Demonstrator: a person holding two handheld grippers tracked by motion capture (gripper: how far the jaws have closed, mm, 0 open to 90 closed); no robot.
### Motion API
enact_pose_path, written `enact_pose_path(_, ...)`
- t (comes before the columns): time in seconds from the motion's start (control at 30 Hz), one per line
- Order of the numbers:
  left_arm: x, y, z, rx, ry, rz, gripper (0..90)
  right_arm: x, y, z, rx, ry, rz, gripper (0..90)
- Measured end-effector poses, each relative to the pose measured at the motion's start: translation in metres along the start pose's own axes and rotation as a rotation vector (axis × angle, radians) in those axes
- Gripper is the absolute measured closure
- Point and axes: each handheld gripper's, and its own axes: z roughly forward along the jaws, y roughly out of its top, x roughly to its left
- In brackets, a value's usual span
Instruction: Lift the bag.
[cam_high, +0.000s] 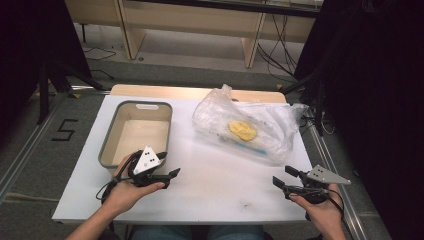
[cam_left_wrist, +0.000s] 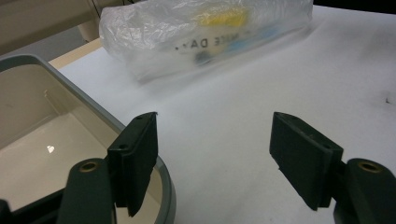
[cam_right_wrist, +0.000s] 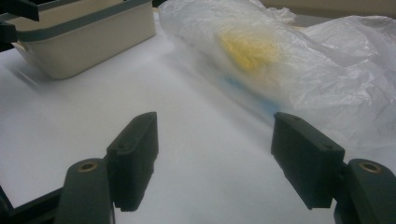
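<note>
So you had both grippers, left (cam_high: 170, 177) and right (cam_high: 282, 179), spread wide and empty. They pointed at the plastic bag (cam_high: 250, 127) on the desk (cam_high: 210, 190), probably lining up a grab, with the bin (cam_high: 107, 145) beside it to take it.

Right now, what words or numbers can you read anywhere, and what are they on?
"5" in black tape, on the grey floor left of the table.
"...E DAY" in dark print, on something inside the clear plastic bag; the letters before it are hidden by the crinkled plastic, so the whole phrase cannot be read.
The beige bin shows no readable writing.
</note>
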Motion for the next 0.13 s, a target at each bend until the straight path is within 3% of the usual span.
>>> enact_pose_path(0.13,0.0008,-0.0004,0.0001,0.002,0.003,0.000,32.0,-0.0002,-0.0008,0.0004,0.002,0.002,-0.003,32.8)
